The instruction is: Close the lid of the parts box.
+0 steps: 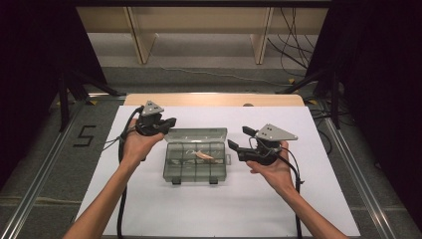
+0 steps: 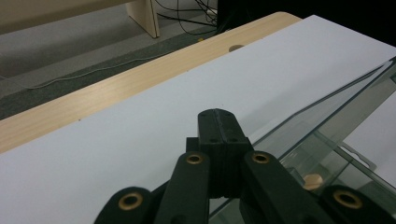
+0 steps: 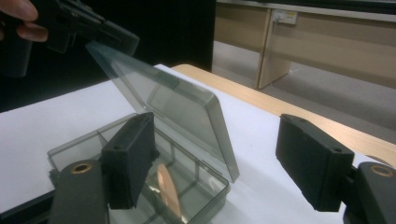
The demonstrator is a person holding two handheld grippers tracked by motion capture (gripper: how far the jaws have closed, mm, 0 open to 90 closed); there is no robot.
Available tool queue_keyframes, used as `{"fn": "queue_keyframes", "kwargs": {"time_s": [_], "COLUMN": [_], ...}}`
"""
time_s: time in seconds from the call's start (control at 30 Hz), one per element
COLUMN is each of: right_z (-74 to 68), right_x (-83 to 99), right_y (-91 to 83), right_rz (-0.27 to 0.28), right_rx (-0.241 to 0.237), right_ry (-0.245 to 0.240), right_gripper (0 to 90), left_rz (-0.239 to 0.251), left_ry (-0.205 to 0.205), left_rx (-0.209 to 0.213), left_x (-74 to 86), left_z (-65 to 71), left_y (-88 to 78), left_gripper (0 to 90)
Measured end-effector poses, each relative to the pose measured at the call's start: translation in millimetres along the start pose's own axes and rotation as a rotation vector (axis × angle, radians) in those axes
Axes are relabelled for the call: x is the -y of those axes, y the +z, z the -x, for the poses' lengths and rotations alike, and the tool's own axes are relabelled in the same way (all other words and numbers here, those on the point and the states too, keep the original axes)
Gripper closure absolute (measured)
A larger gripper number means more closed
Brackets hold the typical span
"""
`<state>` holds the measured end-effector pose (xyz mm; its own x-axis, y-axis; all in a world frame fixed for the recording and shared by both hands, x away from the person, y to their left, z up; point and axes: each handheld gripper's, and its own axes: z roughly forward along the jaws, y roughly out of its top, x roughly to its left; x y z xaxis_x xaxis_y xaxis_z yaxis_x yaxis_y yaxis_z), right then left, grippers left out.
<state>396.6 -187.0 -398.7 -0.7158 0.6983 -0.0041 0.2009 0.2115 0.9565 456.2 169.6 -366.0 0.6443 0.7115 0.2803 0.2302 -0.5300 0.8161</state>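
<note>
At box: left tool (image 1: 170, 121) closed, pinching lid (image 1: 195, 134) | right tool (image 1: 240, 139) wide, empty

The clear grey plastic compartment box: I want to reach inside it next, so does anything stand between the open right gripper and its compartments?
Nothing visible does. The clear grey plastic compartment box has its lid tilted up and back, with the left gripper at the lid's corner. The right gripper faces the box's open side across bare white table.

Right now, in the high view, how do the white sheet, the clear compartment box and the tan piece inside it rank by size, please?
1. White sheet: largest, it covers most of the table.
2. Clear compartment box: much smaller, with its lid raised behind it.
3. Tan piece: smallest, it fits within the box's compartments.
</note>
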Motion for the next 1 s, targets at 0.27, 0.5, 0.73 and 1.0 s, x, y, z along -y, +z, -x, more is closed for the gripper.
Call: {"fn": "queue_keyframes", "kwargs": {"time_s": [0.27,0.5,0.73,1.0], "right_z": [-8.9,-12.7,-12.8,-11.1], "right_x": [-5.4,-7.6,-5.4,2.1], "right_y": [-11.0,-14.7,-9.9,-7.8], "right_rz": [0.003,-0.005,0.002,-0.037], "right_rx": [-0.039,-0.066,-0.089,-0.128], "right_ry": [-0.006,-0.023,-0.038,-0.029], "right_gripper": [29.9,42.4,60.0,77.9], "left_rz": [0.015,0.013,0.02,0.024], "left_ry": [0.001,0.019,0.017,0.012], "left_rx": [0.024,0.027,0.043,0.053], "left_x": [13.9,24.0,31.5,44.7], "left_z": [10.2,17.2,27.2,34.1], "left_y": [-6.5,-15.1,-18.4,-19.5], "left_gripper": [90.0,90.0,90.0,90.0]}}
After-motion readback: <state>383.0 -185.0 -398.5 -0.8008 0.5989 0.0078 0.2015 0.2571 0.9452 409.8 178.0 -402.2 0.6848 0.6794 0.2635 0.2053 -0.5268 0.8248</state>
